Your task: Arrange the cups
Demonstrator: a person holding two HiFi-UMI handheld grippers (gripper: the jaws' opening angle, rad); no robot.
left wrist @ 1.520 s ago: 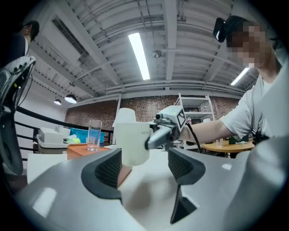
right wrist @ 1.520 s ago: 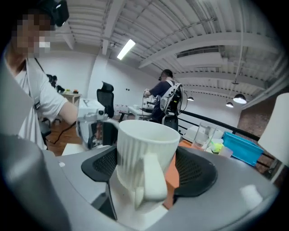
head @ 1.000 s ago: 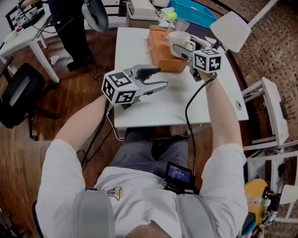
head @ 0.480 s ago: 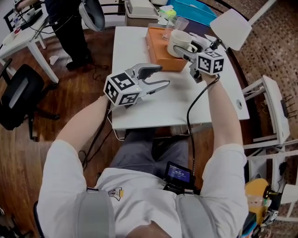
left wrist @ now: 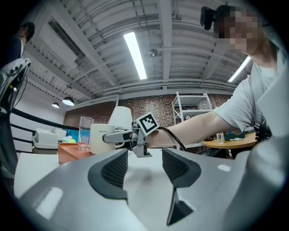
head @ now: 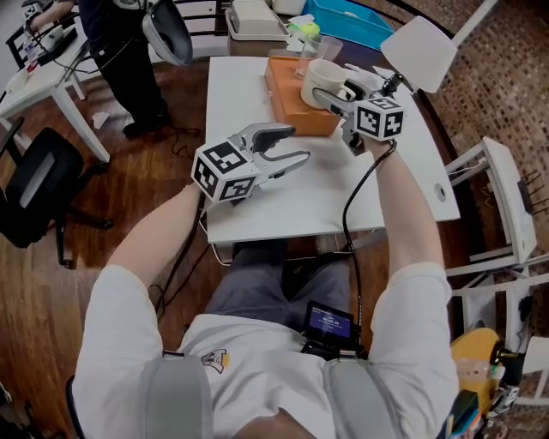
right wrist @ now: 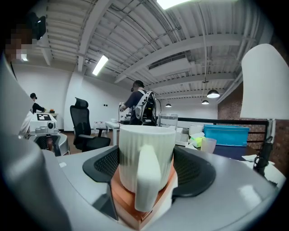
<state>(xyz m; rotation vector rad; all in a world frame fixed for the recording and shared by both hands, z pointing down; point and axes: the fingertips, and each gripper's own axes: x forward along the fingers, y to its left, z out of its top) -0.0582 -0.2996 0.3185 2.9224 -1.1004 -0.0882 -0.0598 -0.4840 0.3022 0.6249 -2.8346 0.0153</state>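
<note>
A white ribbed mug (head: 322,80) sits between the jaws of my right gripper (head: 333,91), which is shut on its sides, handle toward the camera (right wrist: 146,158). The mug is at the near end of an orange tray (head: 294,110), and seems to rest on the tray's edge (right wrist: 131,205). A clear glass (head: 310,51) stands on the tray behind the mug (right wrist: 168,121). My left gripper (head: 295,144) hovers open and empty over the white table (head: 257,201), pointing level toward the mug (left wrist: 101,137) and the right gripper (left wrist: 118,135).
Beyond the tray are a blue bin (head: 360,21) and a white box (head: 256,17). A white chair (head: 426,47) stands at the table's far right corner, a black office chair (head: 34,184) to the left. A person (head: 129,51) stands at a desk far left.
Both grippers have hardly moved. The mug stays gripped in the right gripper at the tray, and the left gripper stays open over the table.
</note>
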